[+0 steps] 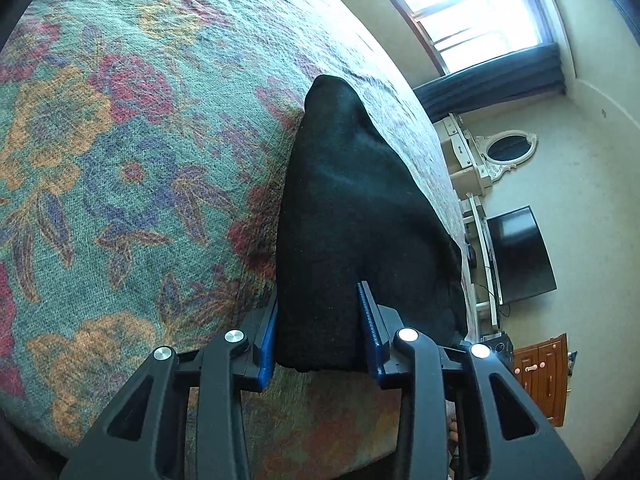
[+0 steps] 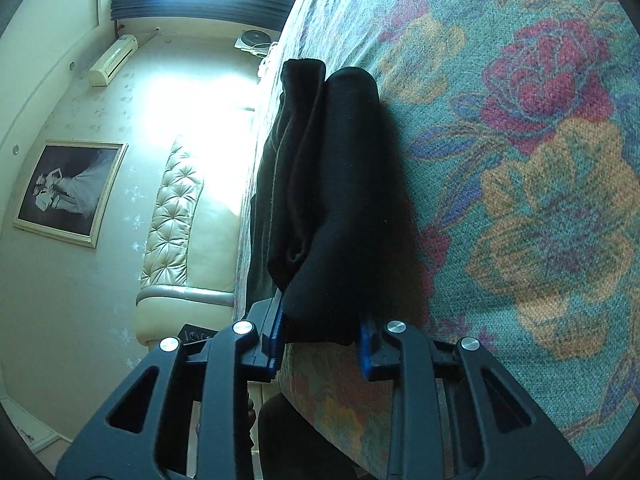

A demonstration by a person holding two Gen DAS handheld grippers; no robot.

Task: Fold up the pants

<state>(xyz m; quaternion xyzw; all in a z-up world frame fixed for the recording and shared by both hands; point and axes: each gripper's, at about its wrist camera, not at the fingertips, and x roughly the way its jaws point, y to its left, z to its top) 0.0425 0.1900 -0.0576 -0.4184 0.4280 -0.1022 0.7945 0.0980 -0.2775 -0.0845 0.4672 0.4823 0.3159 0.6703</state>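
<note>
The black pants [image 1: 352,216] lie folded in thick layers on the flowered bedspread [image 1: 120,152]. In the left wrist view my left gripper [image 1: 320,332] has its blue pads on either side of the near end of the bundle, jaws wide with the cloth between them. In the right wrist view the pants [image 2: 344,184] show as a thick roll with folded layers beside it. My right gripper [image 2: 320,340] likewise straddles its near end, with a blue pad against each side of the cloth.
The flowered bedspread [image 2: 540,160] covers the bed. A window [image 1: 460,4], a mirror [image 1: 508,148], a television [image 1: 520,256] and a wooden cabinet [image 1: 544,372] stand beyond the bed. A tufted headboard [image 2: 172,208], a framed picture [image 2: 68,192] and an air conditioner [image 2: 114,58] show too.
</note>
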